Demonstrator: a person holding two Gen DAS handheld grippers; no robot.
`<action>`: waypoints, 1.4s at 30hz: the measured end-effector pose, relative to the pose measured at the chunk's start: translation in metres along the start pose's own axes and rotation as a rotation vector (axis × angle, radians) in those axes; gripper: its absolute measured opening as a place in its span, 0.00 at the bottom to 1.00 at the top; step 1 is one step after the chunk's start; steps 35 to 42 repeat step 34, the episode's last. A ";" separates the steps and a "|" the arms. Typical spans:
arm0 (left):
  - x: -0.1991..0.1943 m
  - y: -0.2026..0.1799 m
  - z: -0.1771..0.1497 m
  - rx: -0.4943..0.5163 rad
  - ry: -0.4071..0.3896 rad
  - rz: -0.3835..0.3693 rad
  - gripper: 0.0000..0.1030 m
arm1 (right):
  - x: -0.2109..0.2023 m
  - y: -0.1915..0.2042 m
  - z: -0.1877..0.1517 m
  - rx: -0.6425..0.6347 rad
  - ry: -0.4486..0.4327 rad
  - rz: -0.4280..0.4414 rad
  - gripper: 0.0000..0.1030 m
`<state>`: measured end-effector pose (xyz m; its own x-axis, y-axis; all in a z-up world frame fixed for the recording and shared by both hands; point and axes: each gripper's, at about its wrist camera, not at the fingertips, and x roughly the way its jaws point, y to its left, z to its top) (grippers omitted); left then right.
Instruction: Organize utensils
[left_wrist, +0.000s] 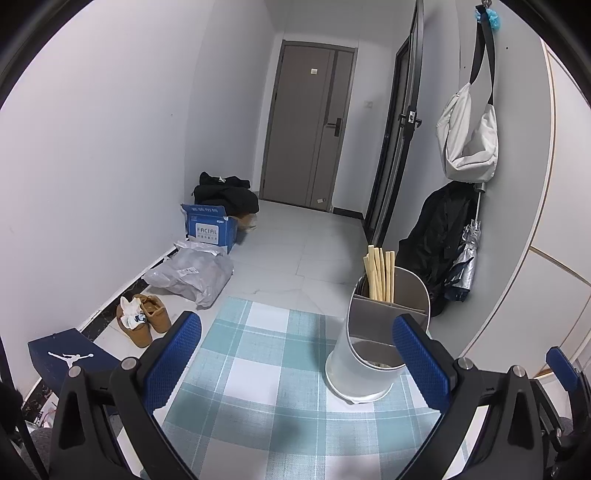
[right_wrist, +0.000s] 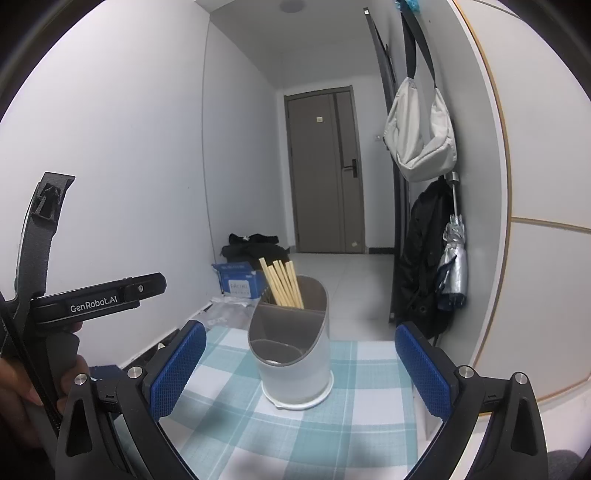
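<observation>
Left gripper (left_wrist: 297, 354): black frame, blue knurled pads (left_wrist: 173, 360), silver screws near the finger bases. Right gripper (right_wrist: 301, 363): same black frame, blue textured pads (right_wrist: 179, 371), silver screws. White "GenRobot.AI" lettering on the left gripper's black body, left of the right gripper's pad.

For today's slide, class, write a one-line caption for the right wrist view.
Open right tongs frame a grey utensil holder with wooden chopsticks in its rear compartment, on a checked tablecloth.

Holder's (right_wrist: 295, 354) front compartment contents hidden
</observation>
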<state>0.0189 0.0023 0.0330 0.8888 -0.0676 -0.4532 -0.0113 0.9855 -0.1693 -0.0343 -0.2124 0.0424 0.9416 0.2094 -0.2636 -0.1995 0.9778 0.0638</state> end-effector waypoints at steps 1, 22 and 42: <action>0.000 0.000 0.000 0.001 -0.001 0.003 0.99 | 0.000 0.000 0.000 0.000 0.000 -0.001 1.00; -0.001 0.000 -0.001 0.006 -0.017 0.016 0.99 | 0.001 -0.003 0.000 0.011 0.011 -0.005 1.00; 0.005 0.010 -0.002 -0.038 0.006 0.079 0.99 | 0.007 -0.004 -0.004 0.011 0.037 -0.007 1.00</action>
